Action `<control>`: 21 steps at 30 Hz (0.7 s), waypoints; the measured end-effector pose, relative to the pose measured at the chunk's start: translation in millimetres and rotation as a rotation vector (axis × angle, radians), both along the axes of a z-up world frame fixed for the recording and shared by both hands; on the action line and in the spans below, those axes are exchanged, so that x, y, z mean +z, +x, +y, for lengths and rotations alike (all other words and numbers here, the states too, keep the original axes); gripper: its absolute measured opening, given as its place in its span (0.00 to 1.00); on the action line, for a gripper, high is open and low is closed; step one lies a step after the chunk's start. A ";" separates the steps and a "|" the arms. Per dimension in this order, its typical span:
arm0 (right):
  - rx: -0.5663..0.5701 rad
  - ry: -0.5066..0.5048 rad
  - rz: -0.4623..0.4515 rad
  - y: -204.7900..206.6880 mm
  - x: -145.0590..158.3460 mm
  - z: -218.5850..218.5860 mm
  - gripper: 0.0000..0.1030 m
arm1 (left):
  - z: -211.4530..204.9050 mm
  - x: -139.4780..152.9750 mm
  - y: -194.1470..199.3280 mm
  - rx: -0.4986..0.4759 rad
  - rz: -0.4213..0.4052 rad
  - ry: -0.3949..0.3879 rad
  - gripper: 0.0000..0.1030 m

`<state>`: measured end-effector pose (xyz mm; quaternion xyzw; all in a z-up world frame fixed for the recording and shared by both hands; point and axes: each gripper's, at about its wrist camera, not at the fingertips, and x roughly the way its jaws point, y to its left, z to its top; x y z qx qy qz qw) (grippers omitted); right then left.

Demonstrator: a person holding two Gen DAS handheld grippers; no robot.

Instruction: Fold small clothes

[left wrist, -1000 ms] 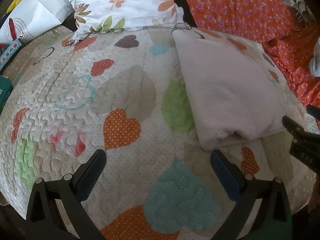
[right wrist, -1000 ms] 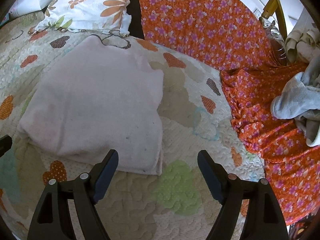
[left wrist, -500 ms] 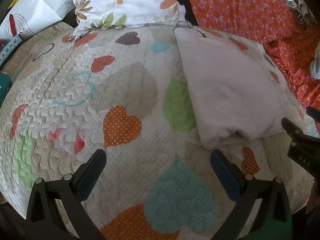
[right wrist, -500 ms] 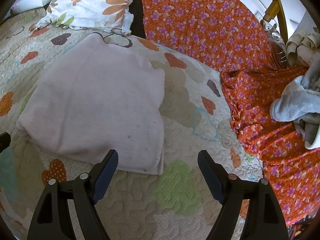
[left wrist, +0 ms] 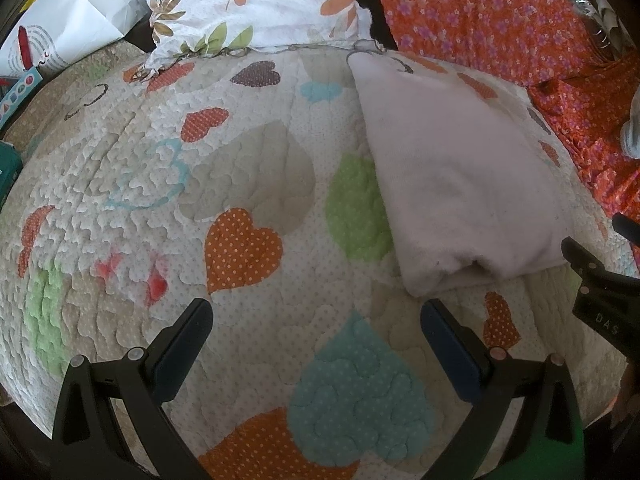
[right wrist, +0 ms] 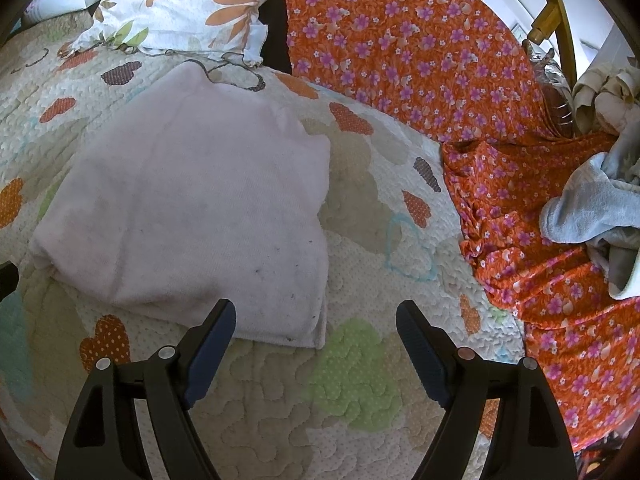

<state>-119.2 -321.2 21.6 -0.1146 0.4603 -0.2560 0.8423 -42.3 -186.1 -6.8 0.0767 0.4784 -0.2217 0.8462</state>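
A pale pink folded garment (left wrist: 460,176) (right wrist: 192,208) lies flat on the heart-patterned quilt (left wrist: 248,208) (right wrist: 360,368). My left gripper (left wrist: 316,312) hovers open over the quilt, just left of and in front of the garment's near corner, with nothing between its fingers. My right gripper (right wrist: 316,316) is open too, its left finger (right wrist: 212,336) over the garment's near edge and its right finger above bare quilt. The right gripper's black tip (left wrist: 592,276) shows at the right edge of the left wrist view. Nothing is held.
A floral pillow (left wrist: 256,4) (right wrist: 180,12) lies at the back. Orange flowered fabric (right wrist: 420,52) (left wrist: 500,16) drapes behind and down the right side. Loose grey-blue and cream clothes (right wrist: 592,208) are piled at the far right, by a wooden chair (right wrist: 552,20). White paper bags (left wrist: 72,16) are at the back left.
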 end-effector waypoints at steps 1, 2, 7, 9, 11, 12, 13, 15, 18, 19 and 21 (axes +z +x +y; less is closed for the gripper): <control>0.001 -0.001 0.001 -0.3 -0.2 -0.4 0.84 | 0.3 -0.9 0.6 -0.001 0.005 0.000 1.00; 0.002 -0.001 0.001 -0.5 -0.4 -0.8 0.84 | 0.0 -1.7 0.8 -0.001 0.009 0.001 1.00; 0.000 -0.001 0.002 -0.2 -0.8 0.2 0.84 | -1.5 -3.1 -0.4 -0.008 0.008 0.006 1.00; 0.000 0.000 0.002 -0.2 -0.7 0.5 0.84 | -1.3 -3.2 -0.7 -0.010 0.009 0.003 1.00; 0.000 0.003 0.004 -0.7 -1.5 -0.4 0.84 | -1.2 -3.3 -0.9 -0.012 0.009 0.001 1.00; 0.003 0.004 0.006 0.6 -2.4 -0.6 0.84 | -1.2 -3.3 -0.8 -0.013 0.010 -0.001 1.00; 0.005 0.004 0.007 0.8 -3.1 -1.1 0.84 | -1.1 -3.4 -1.0 -0.013 0.011 -0.002 1.00; 0.005 0.004 0.007 0.9 -3.1 -0.9 0.84 | -0.9 -3.3 -0.9 -0.013 0.013 -0.005 1.00; 0.004 0.004 0.007 0.9 -2.9 -0.5 0.84 | -0.5 -3.3 -0.3 -0.013 0.018 -0.010 1.00; 0.004 0.004 0.006 0.9 -2.8 -0.4 0.84 | -0.4 -3.2 0.0 -0.014 0.020 -0.012 1.00; 0.005 0.005 0.006 1.0 -2.7 -0.5 0.84 | 0.4 -2.9 0.4 -0.017 0.026 -0.025 1.00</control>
